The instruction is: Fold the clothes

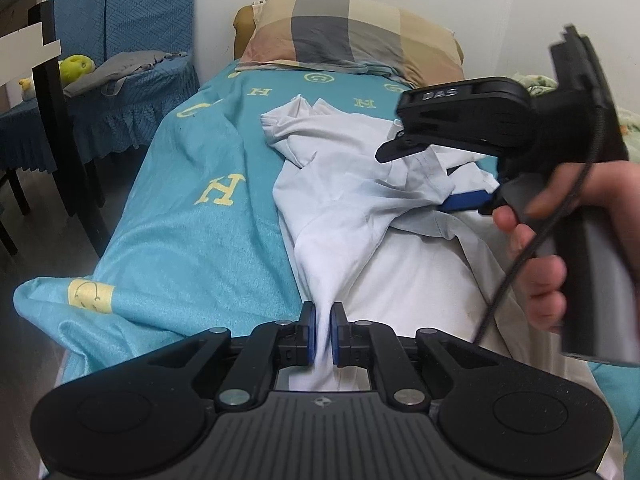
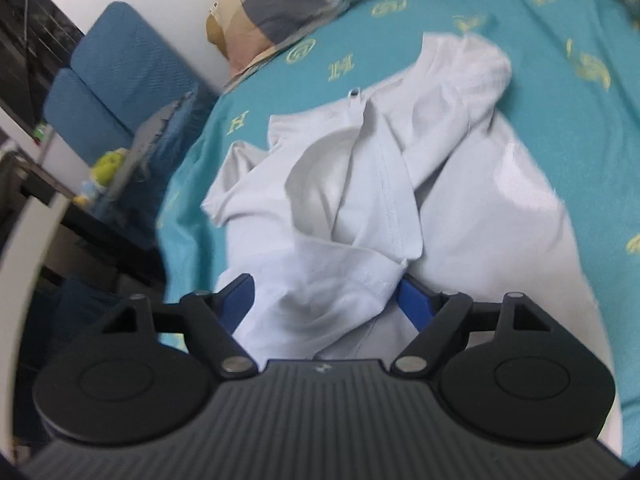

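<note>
One white garment point(image 1: 340, 208), crumpled at frame centre. One bed, with one turquoise sheet point(image 1: 192, 216) printed in yellow. One checked pillow point(image 1: 348, 32), upper centre. Two grippers: the left gripper point(image 1: 321, 334) at the bottom edge of its own view, the right gripper point(image 1: 436, 176) at right in that view. One hand point(image 1: 560, 240), right edge, on the right gripper's handle. Two blue chair backs point(image 2: 120, 76), upper left. One grey cloth point(image 1: 120, 68) on the seat, upper left. One yellow-green toy point(image 1: 76, 67) beside it. One small yellow figure point(image 1: 27, 86), far left.
</note>
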A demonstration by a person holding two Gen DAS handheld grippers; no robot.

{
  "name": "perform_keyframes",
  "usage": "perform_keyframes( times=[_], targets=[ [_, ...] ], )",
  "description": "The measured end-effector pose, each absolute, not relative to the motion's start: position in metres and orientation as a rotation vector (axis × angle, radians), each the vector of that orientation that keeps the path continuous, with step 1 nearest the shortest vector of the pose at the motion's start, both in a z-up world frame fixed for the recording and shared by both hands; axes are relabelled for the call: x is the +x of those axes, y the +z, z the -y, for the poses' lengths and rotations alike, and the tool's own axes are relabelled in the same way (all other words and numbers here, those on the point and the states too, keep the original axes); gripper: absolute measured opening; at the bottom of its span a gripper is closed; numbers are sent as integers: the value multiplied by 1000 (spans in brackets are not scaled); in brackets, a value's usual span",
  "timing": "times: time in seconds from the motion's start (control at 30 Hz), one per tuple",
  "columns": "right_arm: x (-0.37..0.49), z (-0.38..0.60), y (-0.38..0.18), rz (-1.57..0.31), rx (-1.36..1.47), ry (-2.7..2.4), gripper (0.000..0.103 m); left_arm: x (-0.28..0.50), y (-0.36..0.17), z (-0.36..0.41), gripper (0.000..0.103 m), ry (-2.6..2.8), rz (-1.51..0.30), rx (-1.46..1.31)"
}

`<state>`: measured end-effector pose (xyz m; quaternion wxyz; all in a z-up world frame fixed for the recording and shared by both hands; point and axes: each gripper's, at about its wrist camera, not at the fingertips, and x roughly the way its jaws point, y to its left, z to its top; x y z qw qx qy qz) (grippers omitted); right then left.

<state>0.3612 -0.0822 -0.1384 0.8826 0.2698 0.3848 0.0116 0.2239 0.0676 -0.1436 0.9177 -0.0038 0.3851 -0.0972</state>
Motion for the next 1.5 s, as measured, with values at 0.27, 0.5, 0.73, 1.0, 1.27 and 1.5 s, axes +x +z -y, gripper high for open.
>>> perform_keyframes(
  times=[0.27,0.5,0.73,1.0,1.27,1.5],
  targets=[
    [366,101,-131,-710,438,-82,9,224,-143,-69,8,-228,-797,-44],
    [359,137,-158,-762,558,-43,12,224,-151,-63,11,-238,-816,-20],
    [276,148,-110,-802,509,63,13,222,-149,-72,26,-242,-838,-122],
    [110,144,-88,-887,429,142,13,190,-125,-86,45,-219,-842,-157],
    [54,121,-105,-914,318,262,59,157,-98,-79,53,-207,-933,31],
    [66,128,-106,-876,316,261,59,152,-112,-100,56,-169,-1135,209]
  ],
)
